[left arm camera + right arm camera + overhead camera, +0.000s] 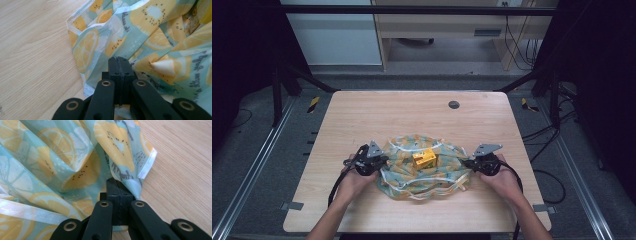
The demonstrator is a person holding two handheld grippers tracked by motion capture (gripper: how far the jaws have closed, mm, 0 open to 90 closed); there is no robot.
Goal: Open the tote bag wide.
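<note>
High view shows us pinching the fruit-print cloth (424, 170) with both jaws pressed together, left gripper (379, 162) and right gripper (468, 163) either side of the yellow box (424, 158), probably to gather it.

cloth (424, 175): pale blue, yellow-orange citrus slices, white hem | block (424, 158): yellow | table (377, 115): light woodgrain

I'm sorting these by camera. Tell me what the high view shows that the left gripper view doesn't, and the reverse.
High view alone: a yellow box on the middle of the fruit-print cloth, the right tool at the cloth's other end, both hands, and a grey disc set in the wooden table. Left gripper view alone: the left tool with its jaws pressed together on a fold, and writing on the print. Shared: cloth, table, left tool.
</note>
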